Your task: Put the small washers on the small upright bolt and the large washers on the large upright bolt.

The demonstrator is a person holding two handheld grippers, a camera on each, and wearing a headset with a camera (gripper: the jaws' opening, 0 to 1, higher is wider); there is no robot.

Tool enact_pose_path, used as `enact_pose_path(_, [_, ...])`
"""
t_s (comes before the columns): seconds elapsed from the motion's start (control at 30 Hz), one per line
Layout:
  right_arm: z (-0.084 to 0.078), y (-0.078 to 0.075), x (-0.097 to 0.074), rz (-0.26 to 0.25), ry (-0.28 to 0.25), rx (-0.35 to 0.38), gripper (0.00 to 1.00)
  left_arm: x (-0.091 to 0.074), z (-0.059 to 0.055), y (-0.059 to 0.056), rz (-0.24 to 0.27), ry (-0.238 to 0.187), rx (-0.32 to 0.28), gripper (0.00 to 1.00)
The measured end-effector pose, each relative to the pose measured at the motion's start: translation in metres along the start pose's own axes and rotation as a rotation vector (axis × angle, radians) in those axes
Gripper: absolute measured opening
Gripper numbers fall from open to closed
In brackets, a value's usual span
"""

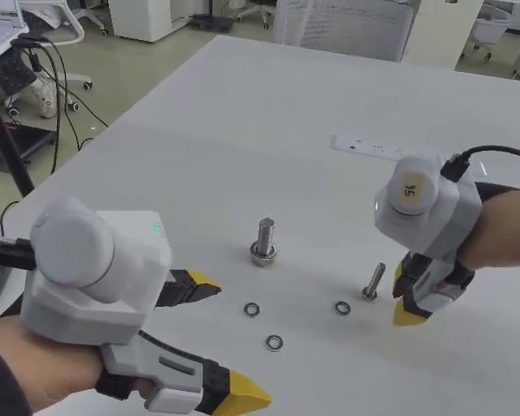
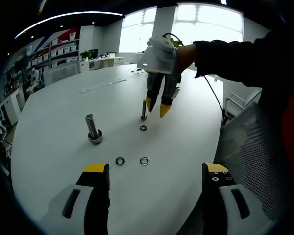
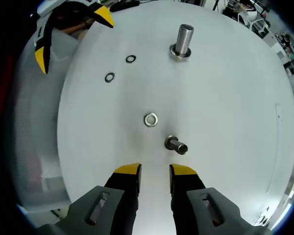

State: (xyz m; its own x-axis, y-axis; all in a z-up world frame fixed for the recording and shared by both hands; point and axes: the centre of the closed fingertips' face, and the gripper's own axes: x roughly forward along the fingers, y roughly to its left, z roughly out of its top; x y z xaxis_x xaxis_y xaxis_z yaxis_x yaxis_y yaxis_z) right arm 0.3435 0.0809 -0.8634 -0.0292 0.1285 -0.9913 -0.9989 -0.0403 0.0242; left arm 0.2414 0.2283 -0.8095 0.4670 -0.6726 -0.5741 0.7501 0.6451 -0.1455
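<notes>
Here the right gripper (image 1: 409, 312) hovers just beside the small bolt (image 1: 374, 281).

The table (image 1: 243, 121) is plain matte white. The large bolt (image 1: 265, 238), the small bolt (image 1: 374, 281) and the loose washers (image 1: 251, 309) are all bare silver-grey metal (the washers read as bright rings with dark centres). The left gripper (image 1: 230, 342) and the right gripper (image 1: 407, 303) have pale grey-white housings and black jaws with yellow tips. A small green light (image 1: 156, 230) glows on the left one. The sleeve (image 2: 235, 54) is black.
</notes>
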Motion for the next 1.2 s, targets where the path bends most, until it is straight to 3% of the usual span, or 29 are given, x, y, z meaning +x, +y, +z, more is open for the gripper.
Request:
enact_pose_path(0.27, [0.004,0.014,0.004,0.019,-0.017,0.002,0.25,0.001,0.001,0.0,-0.001,-0.002,0.005,0.77])
enact_pose_path(0.57, [0.019,0.025,0.004,0.035,-0.037,-0.027,0.25,0.001,0.003,0.0,0.002,-0.009,0.009,0.77])
enact_pose_path(0.93, [0.046,0.022,0.0,0.009,-0.065,-0.066,0.24,0.0,0.003,0.0,0.004,-0.015,0.01,0.76])
enact_pose_path(1.2, [0.059,0.013,0.009,-0.03,-0.063,-0.083,0.24,0.0,0.003,0.0,0.005,-0.018,0.012,0.76])
